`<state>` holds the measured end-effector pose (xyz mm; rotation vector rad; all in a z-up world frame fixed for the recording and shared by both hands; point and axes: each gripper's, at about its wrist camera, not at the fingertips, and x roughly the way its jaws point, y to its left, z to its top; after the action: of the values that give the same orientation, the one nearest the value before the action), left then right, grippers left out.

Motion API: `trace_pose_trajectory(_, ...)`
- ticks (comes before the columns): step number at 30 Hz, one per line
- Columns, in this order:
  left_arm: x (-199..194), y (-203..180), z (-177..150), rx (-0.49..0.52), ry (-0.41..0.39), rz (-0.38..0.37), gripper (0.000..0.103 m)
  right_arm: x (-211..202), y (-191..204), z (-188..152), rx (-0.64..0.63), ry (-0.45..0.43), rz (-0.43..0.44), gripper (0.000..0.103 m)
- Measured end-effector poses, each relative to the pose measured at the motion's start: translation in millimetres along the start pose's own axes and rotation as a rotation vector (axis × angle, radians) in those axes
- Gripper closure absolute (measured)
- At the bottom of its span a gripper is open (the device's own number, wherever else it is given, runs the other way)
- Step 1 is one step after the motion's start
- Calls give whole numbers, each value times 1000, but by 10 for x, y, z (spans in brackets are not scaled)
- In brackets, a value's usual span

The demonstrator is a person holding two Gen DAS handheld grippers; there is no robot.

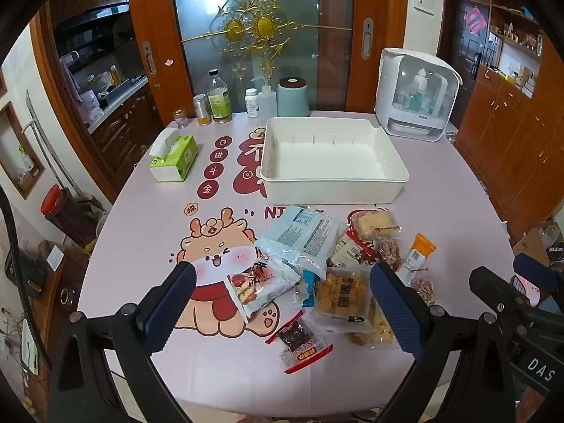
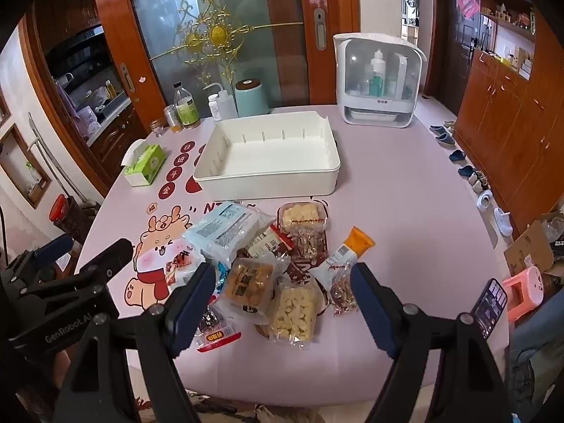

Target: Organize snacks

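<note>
A heap of snack packets (image 1: 328, 264) (image 2: 268, 268) lies on the pink table near its front edge. It includes a pale blue bag (image 1: 303, 236) (image 2: 225, 229), a packet of golden puffs (image 1: 343, 294) (image 2: 248, 282), a red date packet (image 1: 299, 340) and an orange-tipped bar (image 2: 349, 250). Behind the heap stands an empty white bin (image 1: 331, 190) (image 2: 268, 181). My left gripper (image 1: 282, 303) hangs open above the heap's left side, nothing between its fingers. My right gripper (image 2: 282, 299) hangs open above the heap's front, also holding nothing.
A green tissue box (image 1: 174, 158) (image 2: 146, 165) sits at the left. Bottles and a teal canister (image 1: 292, 97) (image 2: 252, 97) line the far edge, beside a white cabinet-like appliance (image 1: 416, 95) (image 2: 379, 81). A phone (image 2: 490, 312) is at the right. Shoes line the floor by the wooden cupboards.
</note>
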<state>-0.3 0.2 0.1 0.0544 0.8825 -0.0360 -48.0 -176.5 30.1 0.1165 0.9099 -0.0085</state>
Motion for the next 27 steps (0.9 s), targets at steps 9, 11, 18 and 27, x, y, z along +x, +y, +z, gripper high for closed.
trace_pose_trajectory(9,-33,25,-62,10,14,-32,4,-4,6,-21,-2,-1,-2,23)
trace_pose_trajectory(11,-17,-8,-60,11,24,-33,4,-6,-9,4,-2,0,-2,23)
trace_pose_trajectory(18,9,8,-78,10,38,-46,4,22,2,-41,2,7,-2,23)
trace_pose_trajectory(27,34,-7,-106,20,51,-49,4,60,-43,-62,22,22,-1,23)
